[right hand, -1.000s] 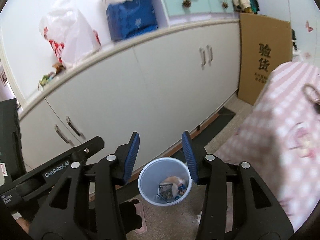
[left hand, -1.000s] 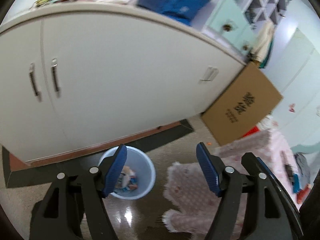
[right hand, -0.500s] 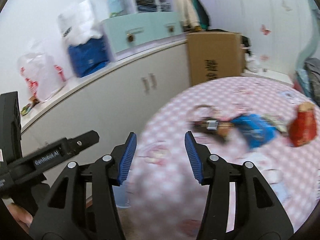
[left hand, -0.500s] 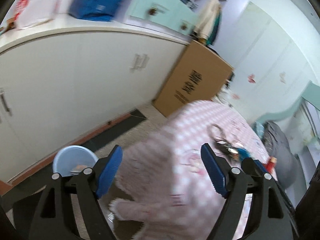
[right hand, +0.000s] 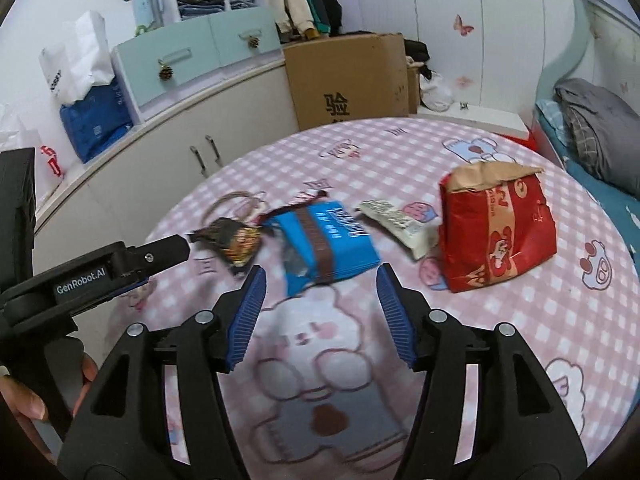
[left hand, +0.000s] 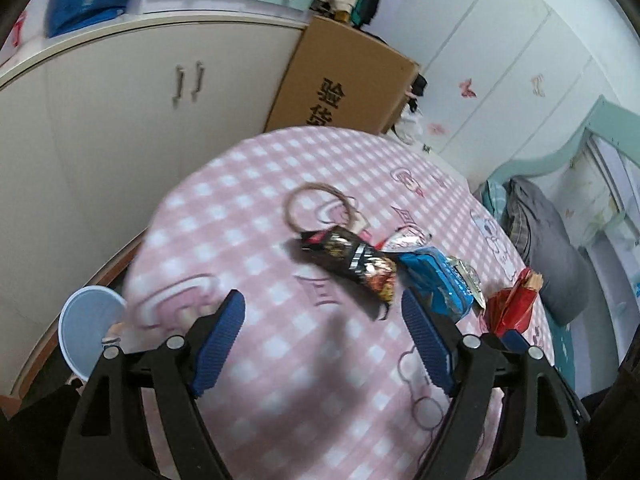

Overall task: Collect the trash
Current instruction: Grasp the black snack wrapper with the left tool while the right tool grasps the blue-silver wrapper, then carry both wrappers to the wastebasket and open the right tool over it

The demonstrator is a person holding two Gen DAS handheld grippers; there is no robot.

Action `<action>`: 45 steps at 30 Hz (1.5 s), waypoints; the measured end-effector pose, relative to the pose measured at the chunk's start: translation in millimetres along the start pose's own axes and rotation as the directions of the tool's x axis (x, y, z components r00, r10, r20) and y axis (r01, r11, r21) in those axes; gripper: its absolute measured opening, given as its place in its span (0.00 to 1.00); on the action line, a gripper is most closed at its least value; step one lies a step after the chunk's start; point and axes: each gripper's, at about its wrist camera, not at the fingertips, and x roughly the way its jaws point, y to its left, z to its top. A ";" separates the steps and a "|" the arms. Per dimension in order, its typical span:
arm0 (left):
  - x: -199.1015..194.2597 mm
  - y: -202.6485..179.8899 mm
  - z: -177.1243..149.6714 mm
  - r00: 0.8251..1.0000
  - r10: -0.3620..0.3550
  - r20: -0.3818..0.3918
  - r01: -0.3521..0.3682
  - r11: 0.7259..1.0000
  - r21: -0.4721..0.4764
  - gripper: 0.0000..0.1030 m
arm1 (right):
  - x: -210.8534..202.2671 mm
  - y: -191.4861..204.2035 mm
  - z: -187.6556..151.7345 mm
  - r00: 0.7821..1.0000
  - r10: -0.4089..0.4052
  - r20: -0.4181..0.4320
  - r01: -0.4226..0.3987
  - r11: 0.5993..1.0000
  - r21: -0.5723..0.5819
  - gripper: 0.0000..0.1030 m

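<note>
While both grippers hang over round surface with pink checked cloth [left hand: 248,208], trash lies at frame centre: dark crinkled snack wrapper [left hand: 352,258], blue foil packet [right hand: 324,240], white wrapper [right hand: 396,220], torn red paper bag [right hand: 496,232]. Left gripper [left hand: 322,336] jaws wide apart, nothing between, below dark wrapper. Right gripper [right hand: 320,312] jaws opening, nothing between, just below blue packet. Pale blue plastic bin [left hand: 86,328] on floor, lower left of left view, beside surface edge. Brown cardboard box [right hand: 348,80] behind, against white cabinet [left hand: 120,120].
</note>
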 end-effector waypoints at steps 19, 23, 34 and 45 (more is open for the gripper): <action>39.7 -5.6 10.6 0.998 -0.055 -0.032 0.055 0.998 0.014 0.04 | 48.3 -1.6 16.2 0.991 0.039 -0.125 -0.042 0.999 -0.017 0.62; 29.2 -1.0 7.5 0.994 -0.106 -0.021 0.106 0.994 0.025 0.00 | 57.3 3.7 18.9 0.990 0.020 -0.143 -0.025 0.999 -0.032 0.62; -10.1 16.2 -2.9 0.988 -0.151 0.020 0.150 0.988 0.047 0.00 | 51.2 9.9 14.9 0.991 -0.002 -0.133 -0.004 0.999 -0.047 0.08; -71.4 45.1 -11.1 0.978 -0.180 0.104 0.177 0.983 0.036 0.00 | -17.1 37.2 14.8 1.000 0.010 0.013 -0.009 0.998 -0.066 0.04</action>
